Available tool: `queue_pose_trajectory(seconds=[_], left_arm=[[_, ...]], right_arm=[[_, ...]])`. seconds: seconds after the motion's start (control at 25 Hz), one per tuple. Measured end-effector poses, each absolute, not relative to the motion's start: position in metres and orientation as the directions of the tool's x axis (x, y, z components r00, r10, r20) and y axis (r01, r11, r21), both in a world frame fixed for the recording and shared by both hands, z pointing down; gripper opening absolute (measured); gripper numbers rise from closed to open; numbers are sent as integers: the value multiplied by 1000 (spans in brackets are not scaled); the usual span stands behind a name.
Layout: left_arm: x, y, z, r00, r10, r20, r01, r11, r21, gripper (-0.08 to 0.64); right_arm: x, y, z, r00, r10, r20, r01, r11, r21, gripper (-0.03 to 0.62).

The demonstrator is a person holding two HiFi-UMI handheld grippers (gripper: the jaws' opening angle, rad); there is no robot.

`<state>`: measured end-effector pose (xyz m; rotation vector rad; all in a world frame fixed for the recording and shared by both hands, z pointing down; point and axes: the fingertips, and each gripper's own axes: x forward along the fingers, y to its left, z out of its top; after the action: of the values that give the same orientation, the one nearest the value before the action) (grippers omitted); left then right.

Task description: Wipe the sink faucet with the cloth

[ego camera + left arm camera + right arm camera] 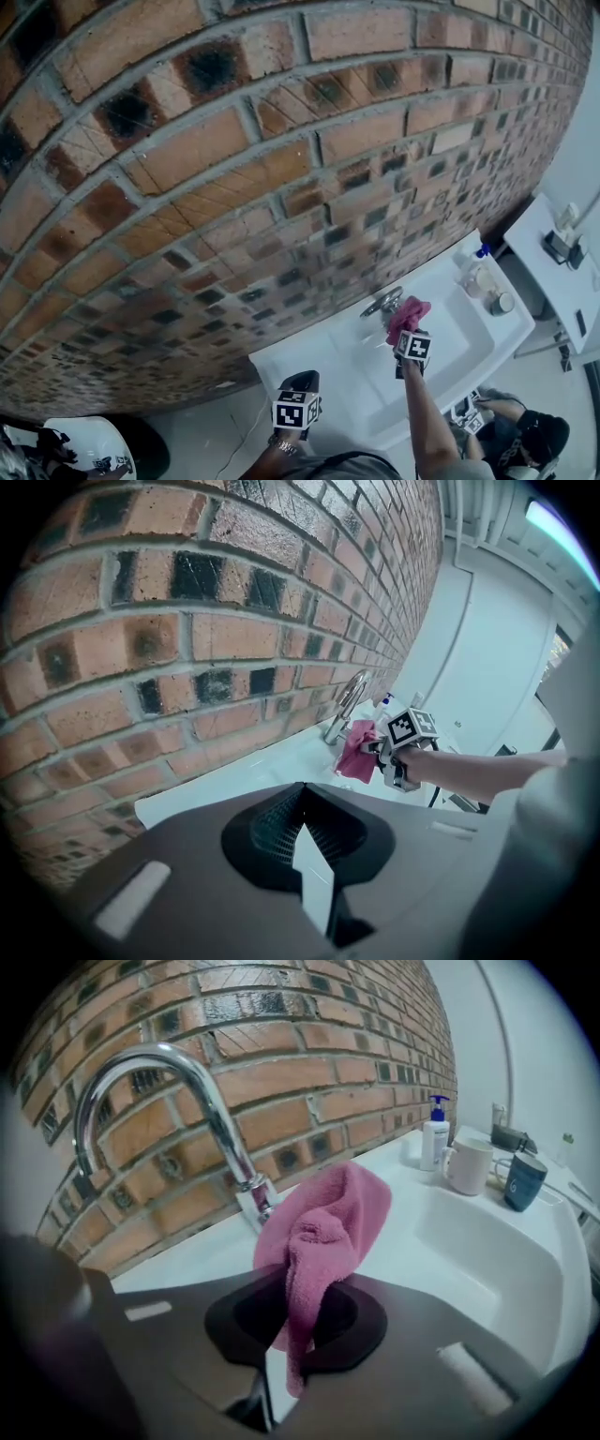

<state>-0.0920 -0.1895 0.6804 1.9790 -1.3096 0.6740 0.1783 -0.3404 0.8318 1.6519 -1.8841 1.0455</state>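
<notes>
We are recording the right gripper (292, 1327) as clamped on the cloth (323, 1232), a pink terry cloth; its jaws are pinching a narrow hanging fold while the bulk of the cloth is bunching up ahead of them and a tail is dangling below. Moving outward, the faucet (187, 1082) is lying directly ahead and to the left of this gripper in its own view: its base is rising upright from the deck of the white sink (553, 1241), just behind the cloth's leading edge, and its chrome neck is climbing and arching over well above the cloth. We are unable to confirm whether cloth and base are touching or only just beside each other. In our judgement the coming wipe is turning on this: the long axis of the stem is running vertically, so the cloth is needing to go forward and then up along it. The left gripper (305, 847) is showing its jaws together with nothing between them, and it is hanging well apart from the faucet, off the sink's near left corner, so the right is clearly the nearer. Beyond, a soap bottle (434, 1133) and two mugs (467, 1166) are standing on the far deck against the brick wall (309, 1063)
</notes>
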Motion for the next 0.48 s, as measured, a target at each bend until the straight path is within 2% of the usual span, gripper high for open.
queue_pose_trajectory(seconds=[0.12, 0.2, 0.28, 0.36, 0.48], left_arm=[[-87, -188, 683, 372, -579, 725, -926, -288, 245, 17], [-83, -188, 683, 379, -575, 725, -923, -295, 248, 17], [-81, -189, 682, 383, -577, 721, -921, -301, 249, 17], [-80, -189, 680, 384, -578, 720, -920, -305, 246, 17], [-84, -188, 680, 379, -581, 721, -922, -301, 242, 17]], right_arm=[[125, -324, 805, -459, -596, 659, -888, 285, -361, 28], [106, -317, 779, -536, -584, 609, -844, 383, -375, 28], [120, -326, 753, -491, -670, 556, -869, 331, -368, 29], [150, -347, 732, -384, -771, 507, -913, 236, -333, 29], [180, -381, 734, -254, -792, 555, -966, 178, -187, 29]])
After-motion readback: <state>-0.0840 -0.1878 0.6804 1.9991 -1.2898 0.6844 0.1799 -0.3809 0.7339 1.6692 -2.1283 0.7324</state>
